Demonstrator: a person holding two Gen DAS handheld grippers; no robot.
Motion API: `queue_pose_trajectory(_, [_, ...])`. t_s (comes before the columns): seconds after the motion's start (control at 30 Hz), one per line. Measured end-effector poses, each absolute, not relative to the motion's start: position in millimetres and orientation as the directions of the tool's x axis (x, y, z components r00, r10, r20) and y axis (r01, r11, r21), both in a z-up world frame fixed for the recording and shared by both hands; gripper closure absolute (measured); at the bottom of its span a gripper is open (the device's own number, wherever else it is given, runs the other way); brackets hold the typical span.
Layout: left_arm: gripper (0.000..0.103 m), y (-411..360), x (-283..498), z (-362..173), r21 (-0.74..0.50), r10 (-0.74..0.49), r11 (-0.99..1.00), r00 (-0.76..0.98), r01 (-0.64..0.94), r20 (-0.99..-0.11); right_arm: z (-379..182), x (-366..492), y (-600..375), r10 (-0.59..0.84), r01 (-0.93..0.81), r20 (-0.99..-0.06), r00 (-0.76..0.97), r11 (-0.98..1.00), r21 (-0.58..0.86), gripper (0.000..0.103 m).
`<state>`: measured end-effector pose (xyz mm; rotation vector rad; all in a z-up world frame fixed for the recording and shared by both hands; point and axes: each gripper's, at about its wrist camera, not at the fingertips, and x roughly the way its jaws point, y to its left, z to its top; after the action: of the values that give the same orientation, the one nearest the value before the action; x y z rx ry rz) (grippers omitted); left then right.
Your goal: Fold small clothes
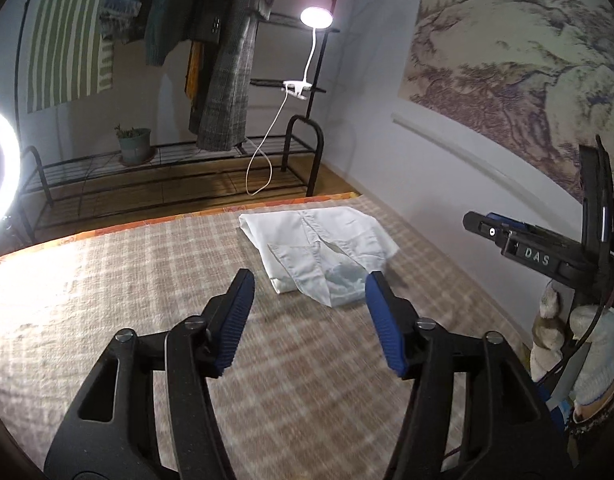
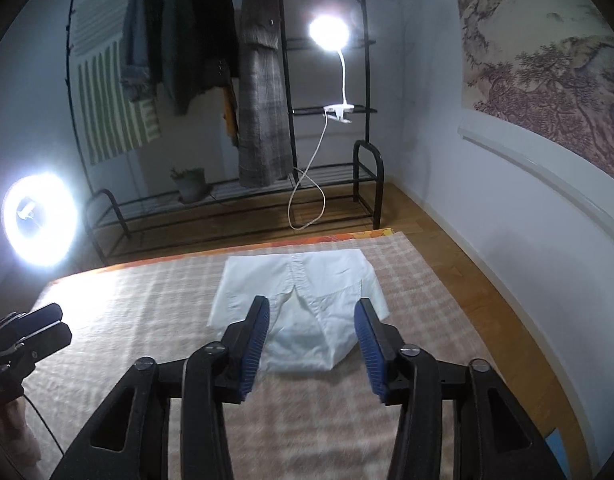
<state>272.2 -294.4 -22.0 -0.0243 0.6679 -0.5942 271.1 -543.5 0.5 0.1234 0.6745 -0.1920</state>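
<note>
A small white garment (image 1: 319, 250), white shorts partly folded, lies on the checked beige cloth (image 1: 127, 280) near the table's far edge. It also shows in the right wrist view (image 2: 303, 304), flat, with its legs folded toward me. My left gripper (image 1: 309, 280) is open and empty, held above the cloth just short of the garment's near edge. My right gripper (image 2: 311, 308) is open and empty, hovering over the garment's near part. The right gripper's body (image 1: 547, 252) shows at the right of the left wrist view. The left gripper's body (image 2: 31, 332) shows at the left of the right wrist view.
A black clothes rack (image 2: 267, 80) with hanging coats stands behind the table. A clip lamp (image 2: 331, 32) shines from it. A ring light (image 2: 39, 220) glows at the left. A potted plant (image 2: 189, 184) sits on the rack's lower shelf. A wall (image 2: 487, 180) runs along the right.
</note>
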Motion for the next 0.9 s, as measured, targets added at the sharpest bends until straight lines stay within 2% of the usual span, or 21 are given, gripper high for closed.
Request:
queue_pose_trajectory(0.07, [0.034,-286.7,251.4,-15.2,-0.190,-0.528,0.831,0.634,0.523,-0.565,4.3,248.4,-534.1,-0.146,0.223,-0.612,0.777,0.974,0.050,0.044])
queue_pose_trajectory(0.17, [0.023,-277.2,223.6,-6.3,-0.180,-0.534,0.827,0.647,0.532,-0.544,5.3,220.1,-524.4,-0.147,0.227,-0.604,0.783,0.972,0.058,0.038])
queue_pose_trajectory(0.27, [0.017,-271.4,198.9,-1.0,-0.163,-0.531,0.829,0.661,0.536,-0.530,5.0,194.4,-517.6,-0.150,0.238,-0.599,0.787,0.969,0.069,0.027])
queue_pose_trajectory(0.43, [0.015,-268.8,167.9,1.8,-0.137,-0.517,0.834,0.669,0.535,-0.534,10.0,153.7,-505.7,-0.157,0.251,-0.578,0.801,0.964,0.086,0.013])
queue_pose_trajectory(0.57, [0.011,-265.1,152.9,3.6,-0.132,-0.511,0.838,0.676,0.529,-0.532,14.7,136.6,-492.1,-0.187,0.252,-0.551,0.813,0.967,0.043,0.000])
queue_pose_trajectory(0.77, [0.005,-261.7,140.8,12.3,-0.127,-0.499,0.849,0.698,0.513,-0.515,21.2,119.7,-476.0,-0.194,0.228,-0.539,0.820,0.974,-0.004,0.000])
queue_pose_trajectory(0.9, [0.004,-259.8,137.2,16.2,-0.116,-0.485,0.858,0.714,0.501,-0.504,28.8,112.4,-471.8,-0.181,0.222,-0.522,0.834,0.975,0.017,0.000])
